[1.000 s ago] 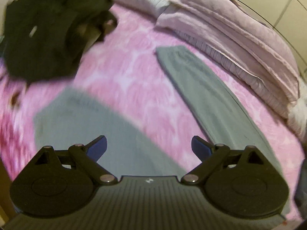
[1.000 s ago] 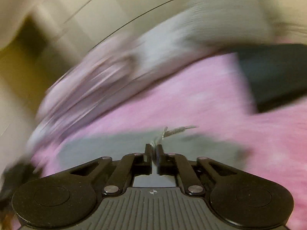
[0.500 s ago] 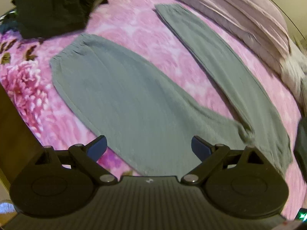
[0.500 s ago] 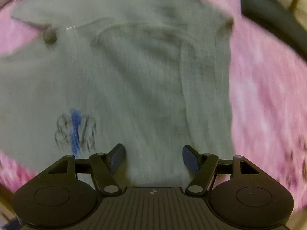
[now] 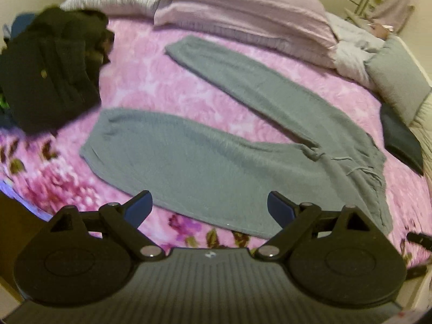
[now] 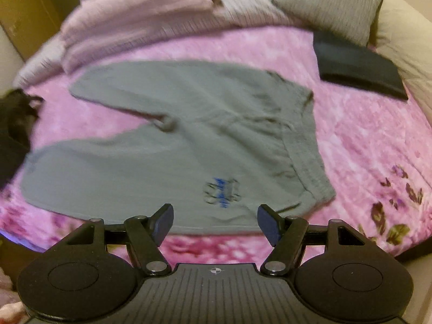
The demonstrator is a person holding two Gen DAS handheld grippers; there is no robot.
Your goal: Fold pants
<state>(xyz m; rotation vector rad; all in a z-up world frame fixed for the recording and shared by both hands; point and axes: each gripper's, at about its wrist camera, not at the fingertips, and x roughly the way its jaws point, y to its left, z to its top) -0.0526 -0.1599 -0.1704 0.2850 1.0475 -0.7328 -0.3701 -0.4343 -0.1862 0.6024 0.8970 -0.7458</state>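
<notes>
Grey sweatpants [image 5: 205, 159] lie flat on a pink flowered bedspread [image 5: 145, 81], legs spread in a V toward the left, waistband at the right. In the right wrist view the same pants [image 6: 167, 140] show a blue and black print near the waistband [image 6: 305, 162]. My left gripper [image 5: 210, 209] hovers open above the near leg's lower edge, holding nothing. My right gripper [image 6: 215, 222] is open too, just short of the near hem below the print, with nothing between its fingers.
A heap of black clothes [image 5: 51, 70] sits at the far left of the bed. Lilac folded bedding [image 5: 243, 13] and grey pillows [image 6: 329, 2] line the far side. A dark folded garment [image 6: 356, 70] lies at the right beyond the waistband. The bed's near edge is close below both grippers.
The right gripper went from shut a second ago to open and has pulled back from the pants. The left gripper also drew back, so both legs now show whole.
</notes>
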